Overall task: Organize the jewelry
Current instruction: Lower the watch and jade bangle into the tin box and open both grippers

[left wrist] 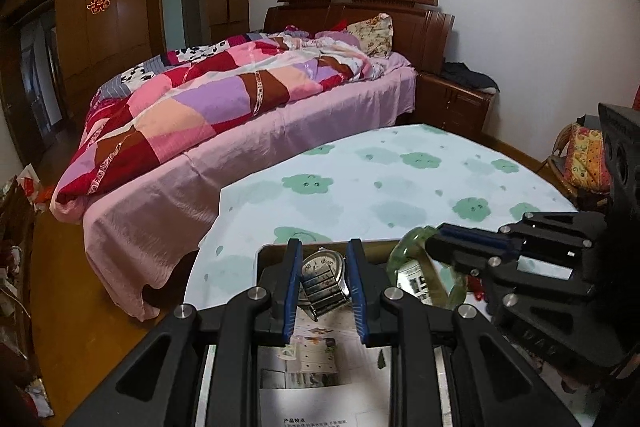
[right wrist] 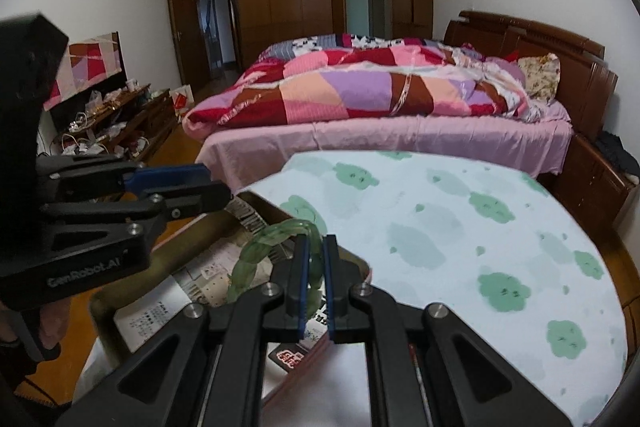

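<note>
A silver wristwatch (left wrist: pixel 322 279) with a metal link band sits between the blue pads of my left gripper (left wrist: pixel 324 247), which is shut on it. My right gripper (right wrist: pixel 316 241) is shut on a translucent green bangle (right wrist: pixel 256 259). Both grippers hover side by side over a shallow olive-rimmed tray (right wrist: pixel 192 247) lined with printed leaflets (left wrist: pixel 320 367). In the left wrist view the right gripper (left wrist: pixel 432 245) comes in from the right with the bangle (left wrist: pixel 408 247). In the right wrist view the left gripper (right wrist: pixel 220 185) shows at the left, the watch band (right wrist: pixel 248 217) hanging from it.
The tray sits at the near edge of a round table under a white cloth with green clouds (right wrist: pixel 460 247). Behind it stands a bed with a patchwork quilt (right wrist: pixel 380 91) and a wooden nightstand (left wrist: pixel 456 103). A cluttered low cabinet (right wrist: pixel 112 123) lines the left wall.
</note>
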`<state>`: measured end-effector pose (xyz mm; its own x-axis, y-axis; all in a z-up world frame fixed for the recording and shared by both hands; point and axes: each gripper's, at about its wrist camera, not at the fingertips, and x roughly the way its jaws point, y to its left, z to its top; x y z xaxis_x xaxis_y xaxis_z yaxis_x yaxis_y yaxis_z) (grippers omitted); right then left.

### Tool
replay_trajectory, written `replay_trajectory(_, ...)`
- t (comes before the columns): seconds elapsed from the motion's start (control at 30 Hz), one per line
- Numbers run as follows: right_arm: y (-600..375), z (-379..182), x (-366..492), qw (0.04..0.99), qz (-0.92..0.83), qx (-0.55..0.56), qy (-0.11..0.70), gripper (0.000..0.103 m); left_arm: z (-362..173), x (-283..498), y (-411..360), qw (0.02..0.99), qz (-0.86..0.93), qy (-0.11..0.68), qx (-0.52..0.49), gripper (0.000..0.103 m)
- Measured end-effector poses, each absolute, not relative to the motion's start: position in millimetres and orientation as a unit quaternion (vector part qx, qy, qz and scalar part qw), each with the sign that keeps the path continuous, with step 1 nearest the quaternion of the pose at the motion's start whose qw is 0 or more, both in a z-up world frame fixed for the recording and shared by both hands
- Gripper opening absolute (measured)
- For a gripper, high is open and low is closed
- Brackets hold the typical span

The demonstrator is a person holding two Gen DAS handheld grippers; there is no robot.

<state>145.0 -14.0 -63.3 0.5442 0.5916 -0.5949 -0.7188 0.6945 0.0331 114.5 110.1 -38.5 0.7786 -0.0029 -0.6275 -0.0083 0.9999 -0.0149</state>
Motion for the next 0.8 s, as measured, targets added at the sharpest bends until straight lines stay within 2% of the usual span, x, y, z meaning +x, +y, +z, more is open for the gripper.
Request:
replay_trajectory(0.37, -4, -83, 151, 0.864, 0.36, -0.14, 0.322, 0.01, -54, 124, 114, 0.934, 0.005, 0.356, -0.008, 0.023)
replay_trajectory(0.57, -4, -86, 150, 0.861, 0.362, -0.141, 0.329, 0.022, -53, 122, 110, 0.935, 0.007, 0.355, 0.005, 0.026)
replay_trajectory(0.6, -5, -85, 150, 0.861, 0.362, -0.141, 0.329, 0.023, -53, 122, 110, 0.935, 0.009, 0.355, 0.006, 0.028)
replay_trajectory(0.63, -6, -83, 149, 0.862, 0.362, -0.14, 0.327, 0.023, -51, 121, 110, 0.935, 0.014, 0.355, 0.008, 0.035)
replay_trajectory(0.67, -6, -83, 149, 0.862, 0.362, -0.139, 0.326, 0.026, -50, 120, 110, 0.935, 0.02, 0.353, 0.01, 0.048)
replay_trajectory(0.7, -7, -82, 149, 0.863, 0.361, -0.137, 0.326, 0.03, -48, 118, 110, 0.937, 0.027, 0.348, 0.011, 0.055)
replay_trajectory(0.73, -10, -81, 149, 0.863, 0.362, -0.132, 0.327, 0.04, -46, 114, 109, 0.939, 0.035, 0.341, 0.014, 0.065)
replay_trajectory(0.8, -17, -75, 145, 0.864, 0.365, -0.127, 0.322, 0.044, -41, 108, 108, 0.942, 0.037, 0.332, 0.014, 0.067)
